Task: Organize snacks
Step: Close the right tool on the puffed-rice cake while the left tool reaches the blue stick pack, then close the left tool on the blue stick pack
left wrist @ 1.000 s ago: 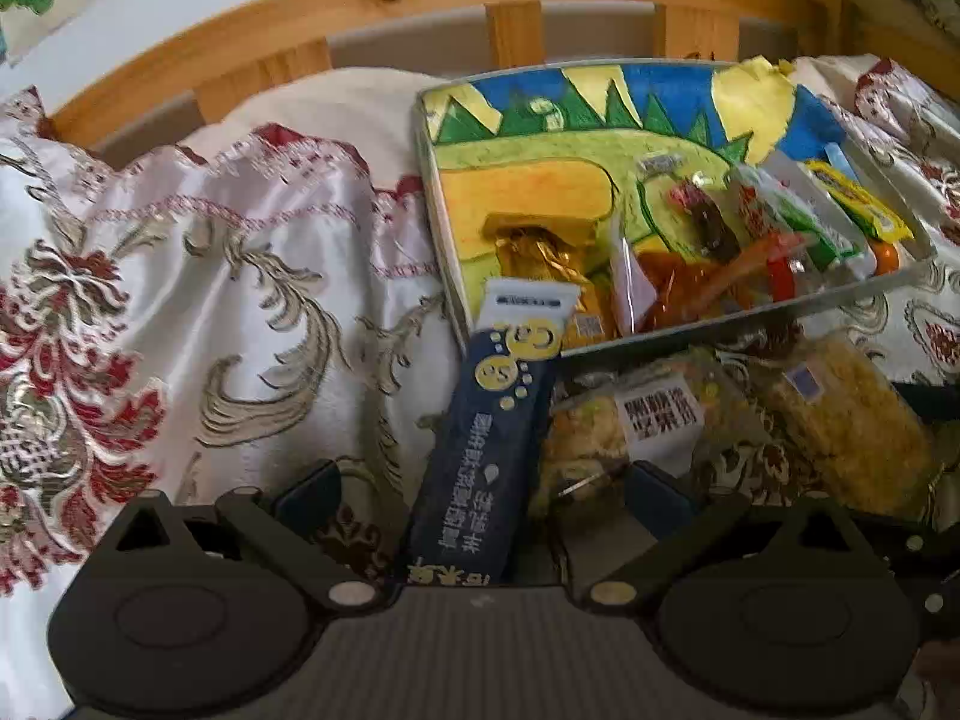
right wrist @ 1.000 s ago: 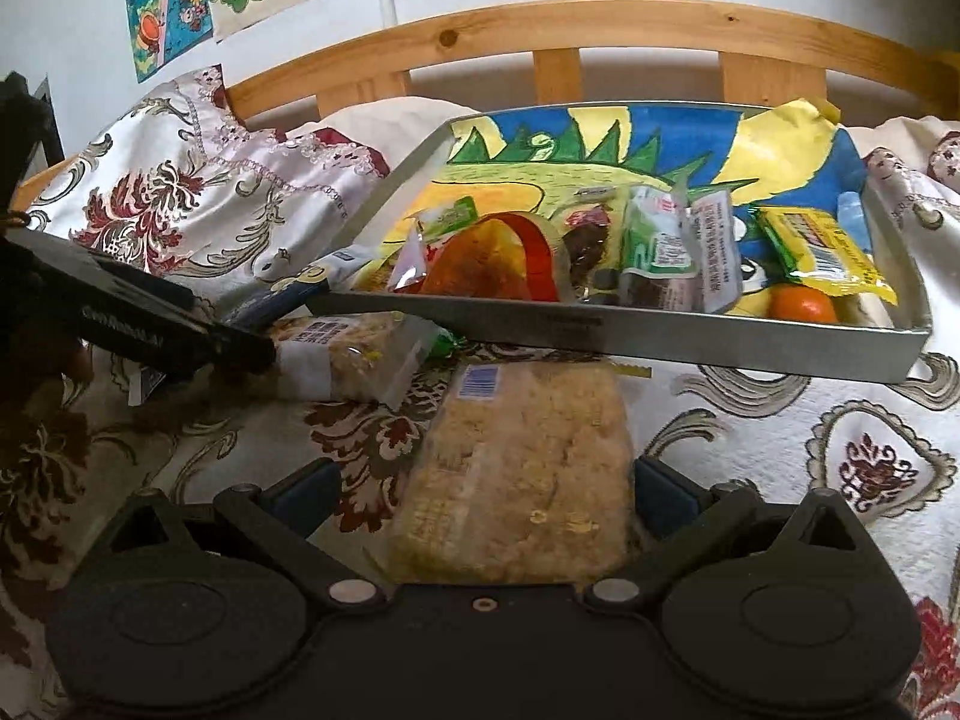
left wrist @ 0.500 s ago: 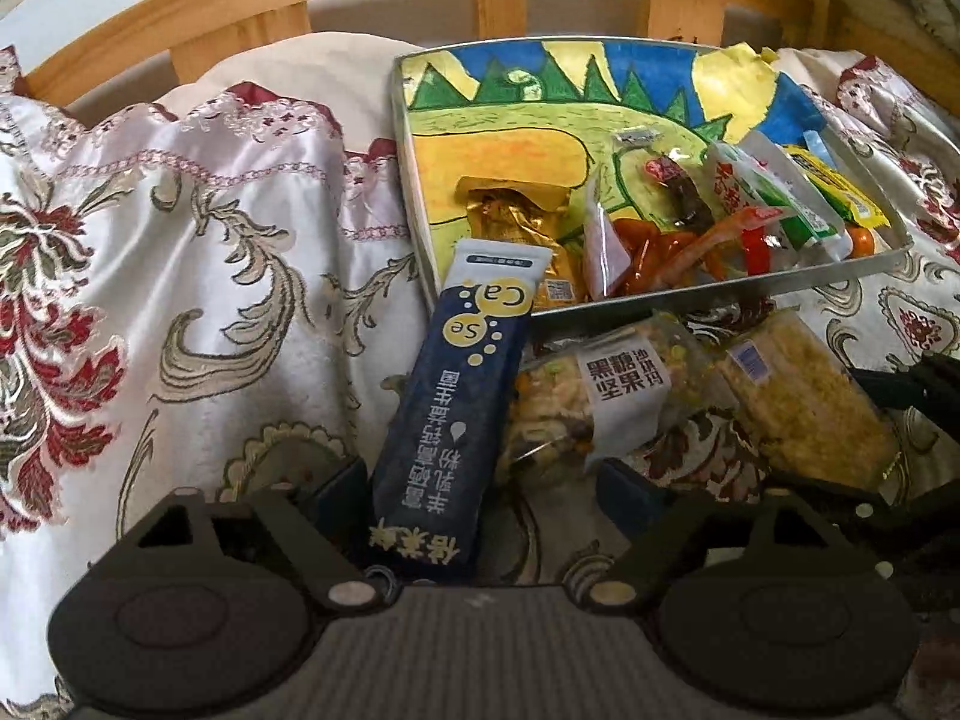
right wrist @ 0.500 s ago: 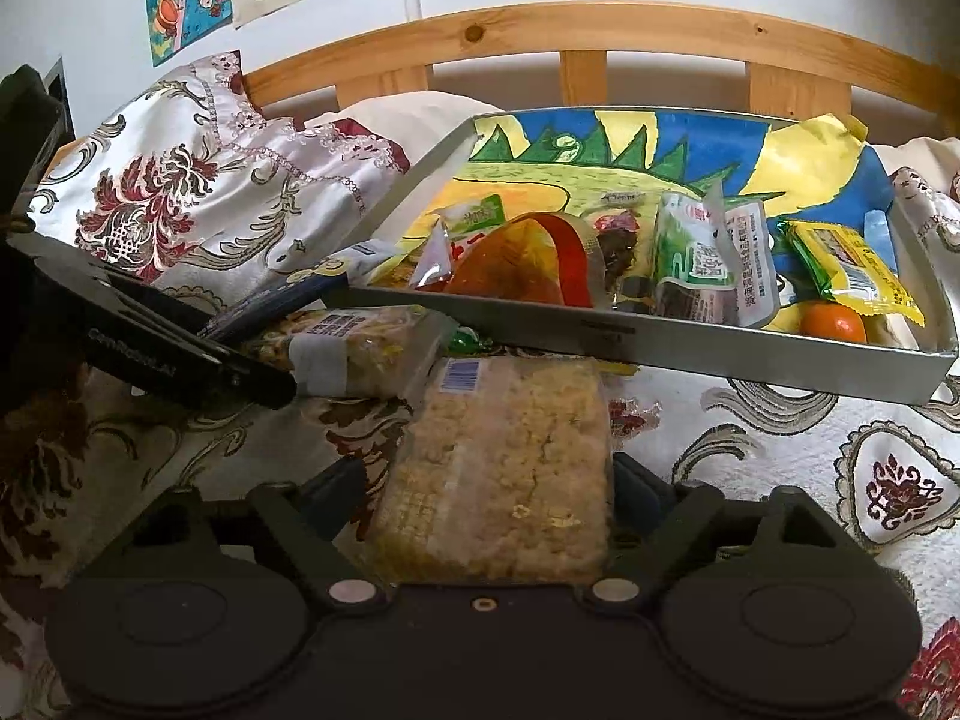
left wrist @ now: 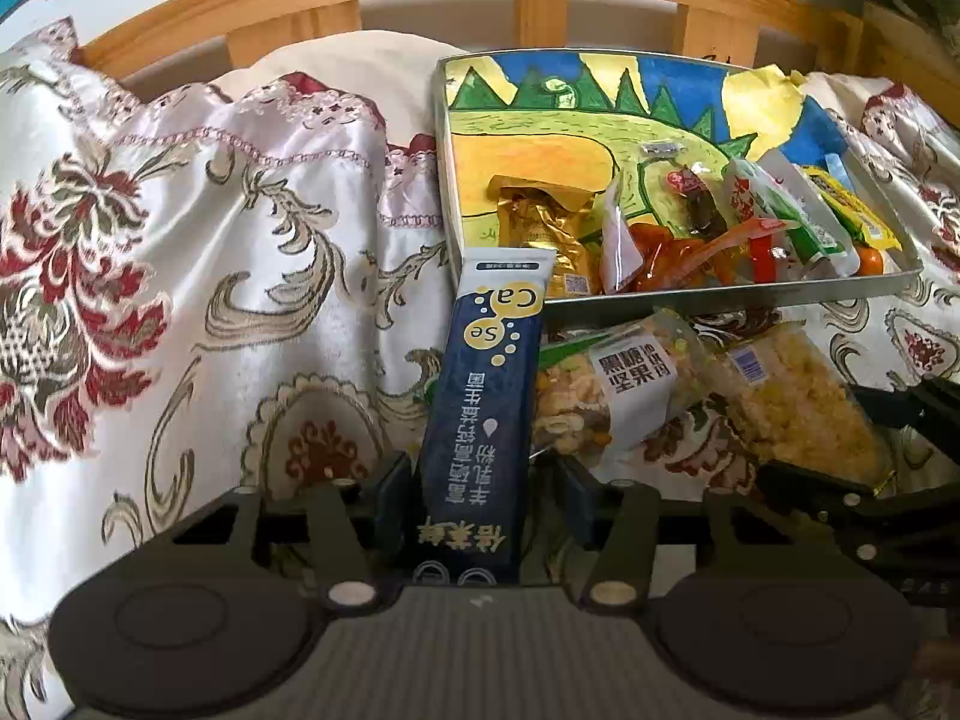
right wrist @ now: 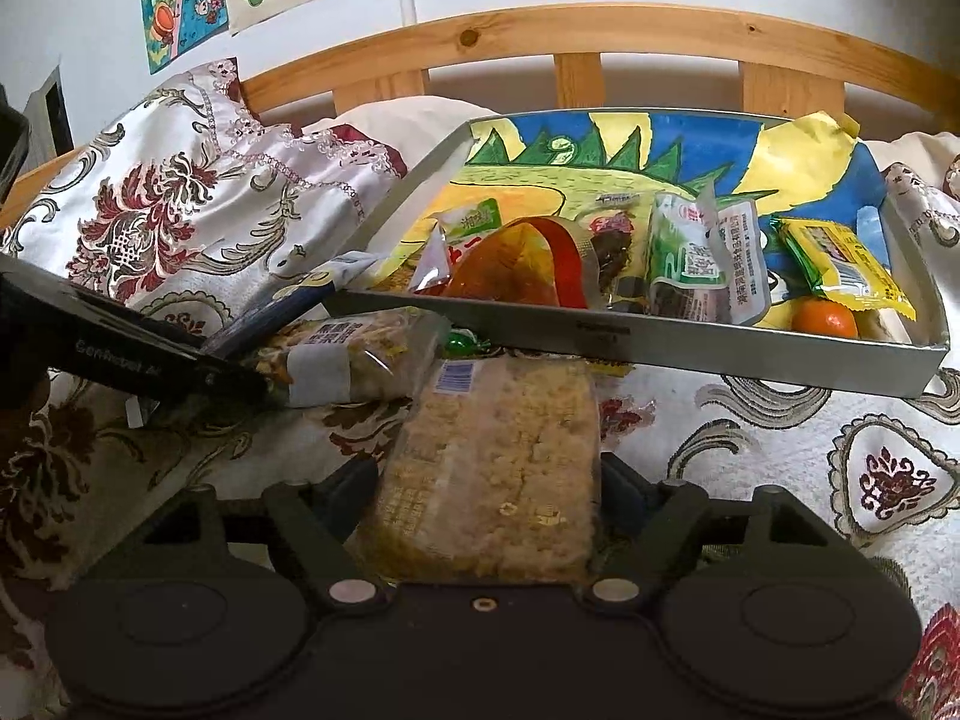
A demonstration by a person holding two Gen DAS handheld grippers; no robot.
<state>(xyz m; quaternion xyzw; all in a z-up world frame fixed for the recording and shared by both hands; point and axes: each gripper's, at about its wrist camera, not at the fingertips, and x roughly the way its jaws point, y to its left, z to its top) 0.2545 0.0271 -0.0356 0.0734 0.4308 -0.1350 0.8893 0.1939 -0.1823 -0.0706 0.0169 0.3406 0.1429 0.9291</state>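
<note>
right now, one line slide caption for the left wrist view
Left gripper closing around a navy sachet beside the painted snack tray.

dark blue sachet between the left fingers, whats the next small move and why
Probably finish closing, then lift. The left gripper is closing around the long dark blue sachet, with a gap still showing on its right side. The sachet's far end leans on the shallow grey tray, where it likely belongs.

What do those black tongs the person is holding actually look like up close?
Both are matt black plastic. Each of the left tongs and right tongs has two rounded housings with a raised disc, angled link arms on pale metal pivot pins, and dark blue pads on the fingers. Seen from the side, the left one carries faint white lettering. No cables or sleeves show.
</note>
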